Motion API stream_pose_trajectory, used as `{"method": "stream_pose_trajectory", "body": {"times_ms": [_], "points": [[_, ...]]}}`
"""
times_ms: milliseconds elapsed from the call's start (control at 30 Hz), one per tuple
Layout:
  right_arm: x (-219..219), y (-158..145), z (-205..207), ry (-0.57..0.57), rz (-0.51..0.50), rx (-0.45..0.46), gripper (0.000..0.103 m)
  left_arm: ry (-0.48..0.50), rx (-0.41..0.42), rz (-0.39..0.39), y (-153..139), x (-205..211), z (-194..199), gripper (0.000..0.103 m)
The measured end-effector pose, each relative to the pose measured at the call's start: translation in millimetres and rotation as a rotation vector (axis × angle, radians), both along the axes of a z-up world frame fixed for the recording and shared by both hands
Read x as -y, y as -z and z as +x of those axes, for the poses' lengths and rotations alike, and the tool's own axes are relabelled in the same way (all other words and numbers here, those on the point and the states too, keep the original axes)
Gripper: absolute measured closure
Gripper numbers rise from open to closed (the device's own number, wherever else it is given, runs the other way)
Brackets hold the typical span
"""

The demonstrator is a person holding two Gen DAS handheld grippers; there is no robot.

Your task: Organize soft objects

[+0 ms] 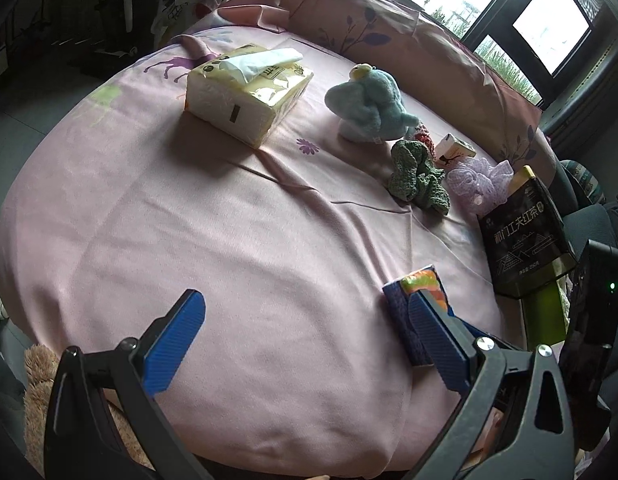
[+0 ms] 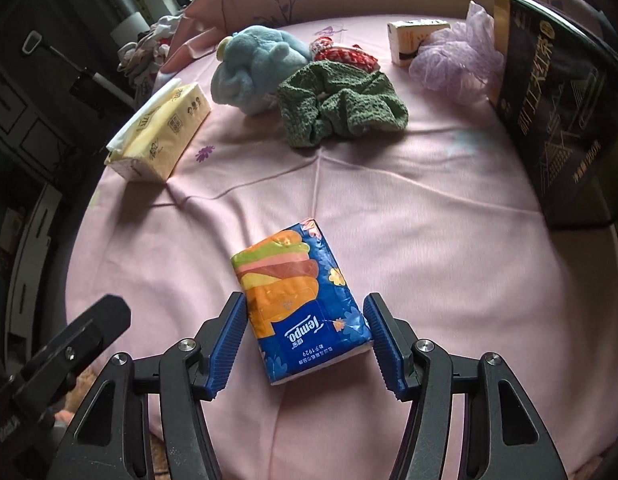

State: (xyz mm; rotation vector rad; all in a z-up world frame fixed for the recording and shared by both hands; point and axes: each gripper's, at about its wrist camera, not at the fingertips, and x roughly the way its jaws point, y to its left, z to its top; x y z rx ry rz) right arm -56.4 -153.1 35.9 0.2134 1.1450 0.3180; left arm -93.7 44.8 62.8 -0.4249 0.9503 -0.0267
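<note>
Pink bedsheet (image 2: 429, 208): right gripper (image 2: 305, 344) clamps the Tempo tissue pack (image 2: 301, 304); left gripper (image 1: 309, 344) gapes empty; plush toy (image 2: 257, 68), green scrunchie (image 2: 341, 104) remain unsorted

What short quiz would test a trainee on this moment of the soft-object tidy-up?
1. True or false: the left gripper has something between its fingers.
2. Which item sits between the fingers of the right gripper? A) blue plush toy B) pocket tissue pack C) purple mesh puff
3. Short answer: which item stands upright at the right edge of the right wrist view?

Key: 1 false, its fingers are open over bare sheet. 2 B. 3 the black tea box.
</note>
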Motion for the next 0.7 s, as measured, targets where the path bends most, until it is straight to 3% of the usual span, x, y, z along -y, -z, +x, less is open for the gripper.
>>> {"method": "stream_pose_trajectory", "body": {"times_ms": [133, 200, 367, 533, 633, 700], "points": [[8.7, -5.1, -10.5, -0.024, 0.043, -0.013, 0.038, 0.019, 0.002, 0.004, -1.1, 6.5, -1.5, 0.001], [16.3, -12.5, -15.2, -0.022, 0.045, 0.015, 0.029, 0.03, 0.002, 0.001, -0.7, 10.3, -3.1, 0.001], [41.5, -25.9, -17.2, 0.021, 0.024, 0.079, 0.029, 0.085, 0.004, -0.03, -1.7, 26.3, -6.3, 0.001], [66.9, -33.8, -14.9, 0.042, 0.145, 0.087, 0.029, 0.163, 0.0, -0.068, 3.3, 46.6, -6.3, 0.003], [63.6, -30.5, -11.7, 0.021, 0.199, 0.066, 0.029, 0.215, -0.011, -0.093, 9.7, 62.5, -3.9, 0.009], [57.8, -25.7, -9.7, -0.001, 0.214, 0.055, 0.037, 0.238, -0.023, -0.116, 14.8, 71.1, -2.5, 0.015]]}}
